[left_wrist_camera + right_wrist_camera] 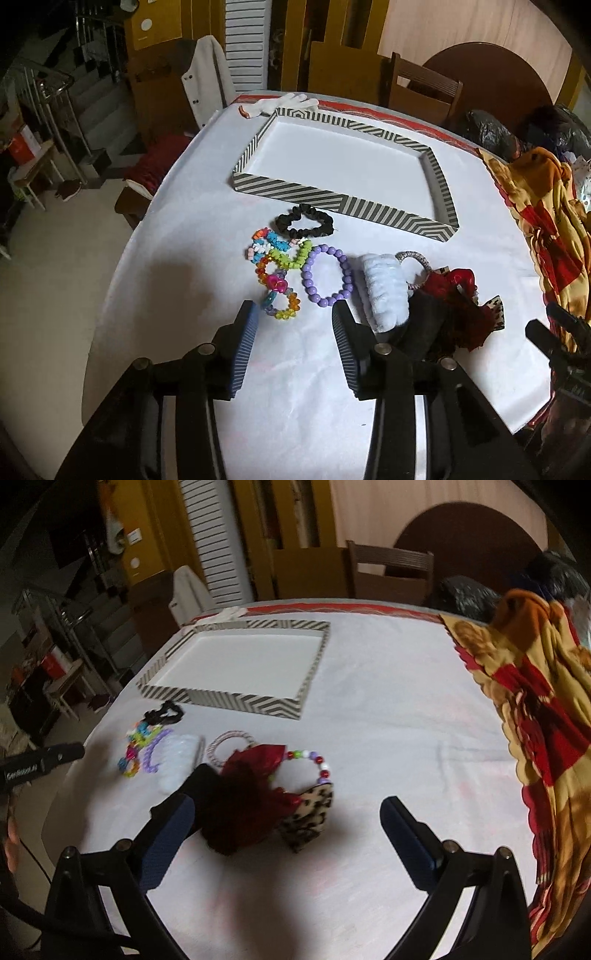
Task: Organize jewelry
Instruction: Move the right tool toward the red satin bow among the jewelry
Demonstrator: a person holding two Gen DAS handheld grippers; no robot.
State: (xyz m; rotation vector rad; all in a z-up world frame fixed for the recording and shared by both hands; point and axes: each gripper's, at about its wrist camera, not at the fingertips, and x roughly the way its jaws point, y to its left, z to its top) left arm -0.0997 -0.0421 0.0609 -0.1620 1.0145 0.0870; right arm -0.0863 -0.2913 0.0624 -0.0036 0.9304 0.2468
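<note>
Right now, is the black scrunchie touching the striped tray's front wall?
Cannot tell. In the left wrist view the black scrunchie overlaps the striped tray wall's base in the picture, with no gap visible, but the right wrist view is too blurred to confirm contact.

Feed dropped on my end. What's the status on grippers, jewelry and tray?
Left gripper and right gripper open, empty. Bracelets and scrunchies on cloth, striped tray empty. Path clear.

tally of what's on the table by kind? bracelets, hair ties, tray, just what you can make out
Bead bracelets: 4 at least (purple, clear rainbow, flower-bead tangle, red-and-white)
Scrunchies: 3 (black, pale blue, dark red)
Silver ring: 1
Leopard-print piece: 1
Striped tray, nothing in it: 1
Total: 10; the tangle may hide more.
</note>
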